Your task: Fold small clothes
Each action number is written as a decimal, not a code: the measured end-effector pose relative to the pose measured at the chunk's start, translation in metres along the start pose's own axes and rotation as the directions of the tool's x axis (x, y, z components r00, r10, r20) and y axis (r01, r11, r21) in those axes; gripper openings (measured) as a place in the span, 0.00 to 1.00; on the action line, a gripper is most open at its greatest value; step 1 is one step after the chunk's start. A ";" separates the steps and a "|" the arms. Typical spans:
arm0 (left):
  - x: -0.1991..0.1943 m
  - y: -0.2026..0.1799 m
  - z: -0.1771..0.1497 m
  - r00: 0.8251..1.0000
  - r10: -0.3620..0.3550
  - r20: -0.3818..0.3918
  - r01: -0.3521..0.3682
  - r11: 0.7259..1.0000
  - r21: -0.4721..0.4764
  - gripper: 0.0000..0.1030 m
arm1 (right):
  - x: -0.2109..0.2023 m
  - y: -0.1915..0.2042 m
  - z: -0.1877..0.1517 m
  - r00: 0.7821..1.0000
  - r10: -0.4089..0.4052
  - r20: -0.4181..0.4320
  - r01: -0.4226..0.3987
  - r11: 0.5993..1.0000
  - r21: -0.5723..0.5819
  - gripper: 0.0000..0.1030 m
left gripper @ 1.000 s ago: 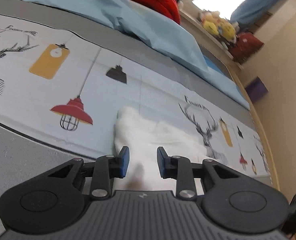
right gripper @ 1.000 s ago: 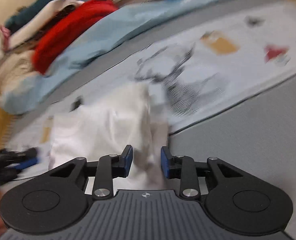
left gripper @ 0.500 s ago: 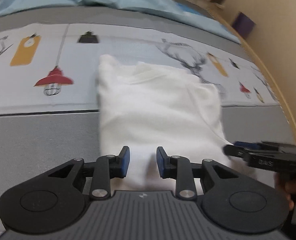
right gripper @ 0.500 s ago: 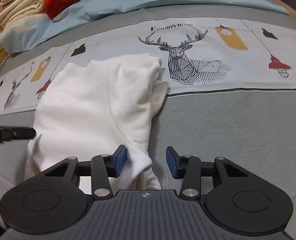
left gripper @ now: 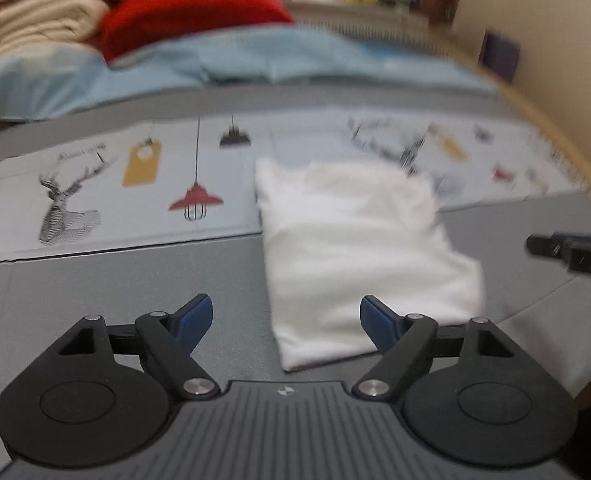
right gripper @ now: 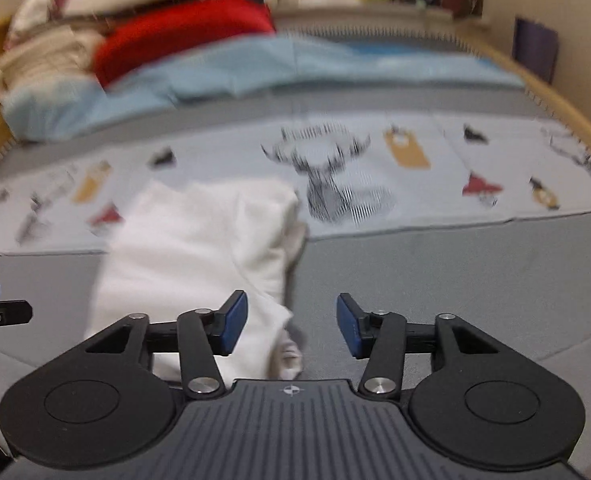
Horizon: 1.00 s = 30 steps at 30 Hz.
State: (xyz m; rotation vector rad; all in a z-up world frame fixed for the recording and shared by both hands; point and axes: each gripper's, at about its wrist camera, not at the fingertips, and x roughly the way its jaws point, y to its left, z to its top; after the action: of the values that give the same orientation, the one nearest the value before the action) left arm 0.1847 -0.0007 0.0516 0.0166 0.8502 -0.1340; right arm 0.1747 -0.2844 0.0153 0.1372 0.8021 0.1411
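Both grippers have just let go. Half a second back, each pair of pads stood close together at the near edge of the white garment; now the left gripper has its jaws opening, spread wide, nothing pinched between them. The garment's near left corner shows through the gap, lying flat on the bed below the pads, not touched.

Right gripper: jaws opening too, spread, empty. The garment's right edge, bunched and a bit rumpled, lies under and between its pads, apart from them.

Both views are now backed off and higher than before; more of the bed shows, along with the red and blue bedding beyond.

The garment sits as a rough folded rectangle, partly on the grey sheet, its far end over the printed strip with the deer and lamps.

Judgement: a fold has just been laid down and released. The right edge looks untidy and may want smoothing, or another fold across.
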 end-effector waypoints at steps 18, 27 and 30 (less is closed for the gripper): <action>-0.045 -0.032 -0.073 0.995 0.088 0.040 -0.080 0.979 -0.186 0.92 | -0.066 0.054 -0.072 0.997 -0.034 0.075 0.036 0.999 -0.031 0.76; -0.029 -0.037 -0.074 0.998 0.053 0.027 -0.047 0.984 -0.174 0.92 | -0.055 0.064 -0.075 0.998 -0.034 0.048 0.038 0.997 -0.067 0.78; -0.024 -0.043 -0.074 0.999 0.047 0.016 -0.044 0.985 -0.164 0.92 | -0.056 0.064 -0.075 0.998 -0.028 0.057 0.032 0.997 -0.064 0.78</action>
State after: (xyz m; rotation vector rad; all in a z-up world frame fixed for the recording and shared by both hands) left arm 0.1084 -0.0352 0.0230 -0.1193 0.8378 -0.0213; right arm 0.0778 -0.2259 0.0145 0.0680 0.7423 0.1343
